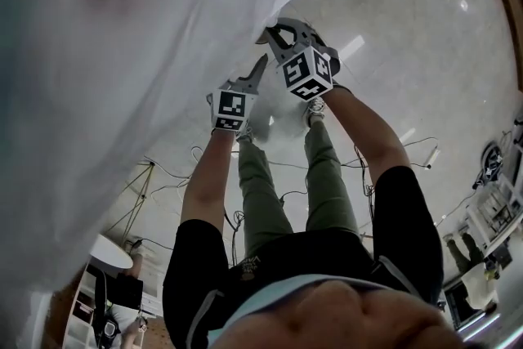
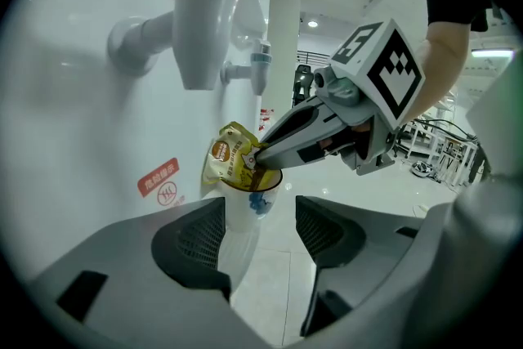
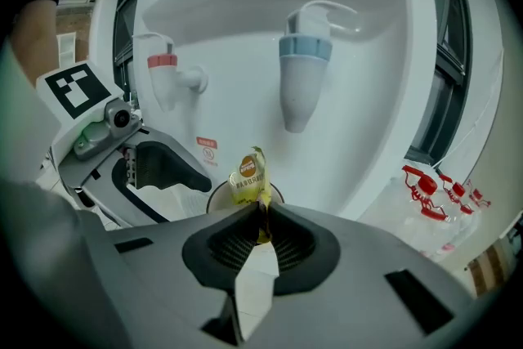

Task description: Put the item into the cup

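My left gripper [image 2: 260, 231] clamps the cup [image 2: 243, 212] in mid-air. My right gripper [image 3: 260, 218] pinches the yellow packet [image 3: 248, 176], whose lower end looks inside the rim. Remaining: release so it drops in.

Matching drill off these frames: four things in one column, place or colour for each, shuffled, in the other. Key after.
Things
1. sachet
2. paper cup
3. left tap's collar, right gripper view
4. right tap's collar, same view

Place or colour
A. blue
B. between the jaws of the left gripper
C. red
D. pinched by the right gripper, at the cup's mouth

Pairs: 1-D, 2-B, 3-C, 4-A
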Tool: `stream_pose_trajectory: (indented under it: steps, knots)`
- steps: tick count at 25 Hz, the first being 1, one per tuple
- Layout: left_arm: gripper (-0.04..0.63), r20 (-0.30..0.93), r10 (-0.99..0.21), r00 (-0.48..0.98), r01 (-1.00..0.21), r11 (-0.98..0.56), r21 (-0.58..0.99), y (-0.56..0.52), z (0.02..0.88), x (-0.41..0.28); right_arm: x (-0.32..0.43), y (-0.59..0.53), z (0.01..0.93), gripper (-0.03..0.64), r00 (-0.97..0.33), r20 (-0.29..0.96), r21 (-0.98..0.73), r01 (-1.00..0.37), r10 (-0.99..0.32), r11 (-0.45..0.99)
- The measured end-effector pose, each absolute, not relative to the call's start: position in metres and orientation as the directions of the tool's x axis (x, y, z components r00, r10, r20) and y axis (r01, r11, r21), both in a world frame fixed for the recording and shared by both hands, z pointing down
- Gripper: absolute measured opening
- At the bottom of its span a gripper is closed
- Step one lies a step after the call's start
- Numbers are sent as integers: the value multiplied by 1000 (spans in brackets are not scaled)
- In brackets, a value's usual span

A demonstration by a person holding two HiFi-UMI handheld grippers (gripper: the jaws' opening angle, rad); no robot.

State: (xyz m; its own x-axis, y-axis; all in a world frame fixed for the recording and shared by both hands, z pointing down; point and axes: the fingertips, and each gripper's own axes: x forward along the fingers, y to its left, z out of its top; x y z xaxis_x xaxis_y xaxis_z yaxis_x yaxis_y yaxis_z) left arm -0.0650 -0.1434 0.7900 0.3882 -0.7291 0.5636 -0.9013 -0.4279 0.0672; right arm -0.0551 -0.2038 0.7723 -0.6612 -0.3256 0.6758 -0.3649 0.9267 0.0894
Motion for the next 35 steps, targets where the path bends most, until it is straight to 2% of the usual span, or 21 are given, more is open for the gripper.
stream_pose_trajectory:
  steps: [7, 12, 15, 24, 35]
  knots:
    - [272, 563, -721, 405, -895, -438, 84, -142, 798, -64, -65, -206, 783, 61, -645, 696, 119, -329, -315, 937]
    - [281, 567, -715, 410, -892, -445, 84, -140, 795, -67, -69, -203, 773, 71, -683, 663, 77, -345, -307, 935]
    - [285, 569, -709, 417, -887, -452, 87, -137, 793, -64, -65, -203, 761, 166, -710, 627, 50, -372, -319, 927]
    - [291, 575, -695, 431, -877, -473, 86, -117, 772, -64, -47, -194, 734, 169, -710, 586, 15, -471, -389, 882]
    - [291, 529, -683, 503, -836, -540, 98, -82, 706, -57, -17, -170, 676, 167, -662, 536, -38, -639, -524, 769]
